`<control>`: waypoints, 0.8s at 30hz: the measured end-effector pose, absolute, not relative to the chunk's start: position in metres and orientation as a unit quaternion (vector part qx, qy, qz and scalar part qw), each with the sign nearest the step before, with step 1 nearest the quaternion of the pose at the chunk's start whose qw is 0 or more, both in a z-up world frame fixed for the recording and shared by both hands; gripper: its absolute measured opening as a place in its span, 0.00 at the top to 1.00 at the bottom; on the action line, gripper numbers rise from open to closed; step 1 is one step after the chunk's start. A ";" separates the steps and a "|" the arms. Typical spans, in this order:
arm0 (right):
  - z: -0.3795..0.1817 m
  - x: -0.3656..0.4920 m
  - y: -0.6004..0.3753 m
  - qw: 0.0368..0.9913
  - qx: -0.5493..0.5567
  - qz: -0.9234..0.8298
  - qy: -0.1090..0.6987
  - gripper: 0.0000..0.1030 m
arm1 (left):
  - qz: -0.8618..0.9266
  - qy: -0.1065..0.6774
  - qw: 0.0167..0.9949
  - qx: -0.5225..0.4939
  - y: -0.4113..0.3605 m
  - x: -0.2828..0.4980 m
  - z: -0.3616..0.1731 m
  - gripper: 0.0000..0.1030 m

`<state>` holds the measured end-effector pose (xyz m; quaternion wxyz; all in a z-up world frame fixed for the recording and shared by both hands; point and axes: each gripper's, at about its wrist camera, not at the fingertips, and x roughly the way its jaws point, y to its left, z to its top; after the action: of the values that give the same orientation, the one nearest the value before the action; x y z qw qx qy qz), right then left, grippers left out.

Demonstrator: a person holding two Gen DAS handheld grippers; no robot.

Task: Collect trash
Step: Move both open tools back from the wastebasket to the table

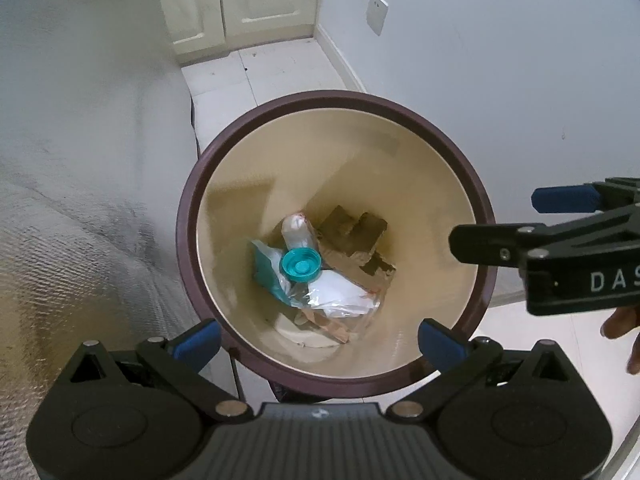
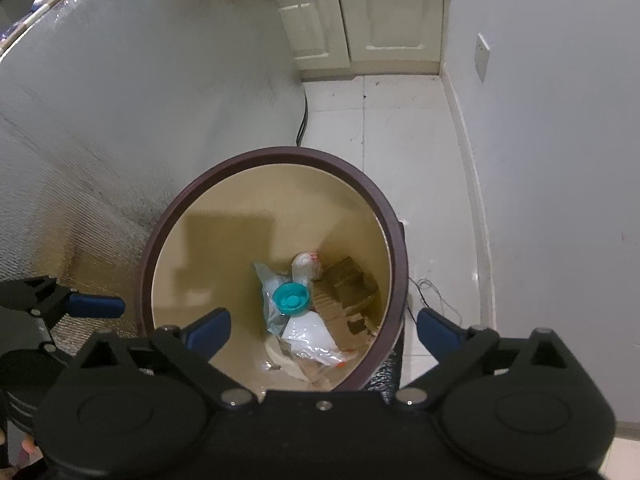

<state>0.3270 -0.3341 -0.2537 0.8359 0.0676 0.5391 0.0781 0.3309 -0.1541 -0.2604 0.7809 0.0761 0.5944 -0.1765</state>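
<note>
A round trash bin with a dark brown rim (image 1: 188, 216) and cream inside stands on the floor; it also shows in the right wrist view (image 2: 396, 240). At its bottom lie a teal bottle cap (image 1: 300, 266) on a clear bottle, plastic bags (image 1: 340, 292) and brown cardboard pieces (image 1: 356, 236); the cap (image 2: 291, 299) shows from the right too. My left gripper (image 1: 320, 340) hovers open and empty above the bin's near rim. My right gripper (image 2: 324, 328) is open and empty above the bin; it also shows in the left wrist view (image 1: 560, 216).
A silver foil-covered surface (image 1: 80, 200) hangs at the left beside the bin. White tiled floor (image 2: 400, 120), cream cabinets (image 2: 360, 20) at the back, a white wall with a socket (image 1: 377, 13) on the right. A thin cable (image 2: 432, 292) lies on the floor.
</note>
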 end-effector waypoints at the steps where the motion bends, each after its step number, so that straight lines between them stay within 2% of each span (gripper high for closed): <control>1: -0.253 0.325 -0.335 0.837 0.067 0.077 0.538 0.02 | -0.176 0.593 0.782 0.077 -0.153 0.330 -0.259 0.00; 3: -0.250 0.320 -0.336 0.840 0.066 0.072 0.534 0.00 | -0.174 0.591 0.784 0.077 -0.151 0.327 -0.256 0.00; 24: -0.213 0.256 -0.342 0.867 0.058 0.048 0.492 0.00 | -0.151 0.539 0.827 0.053 -0.119 0.278 -0.213 0.00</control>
<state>0.2556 -0.3418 -0.2135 0.8674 0.0584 0.4919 0.0478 0.2782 -0.1185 -0.2134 0.8269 0.0527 0.5392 -0.1506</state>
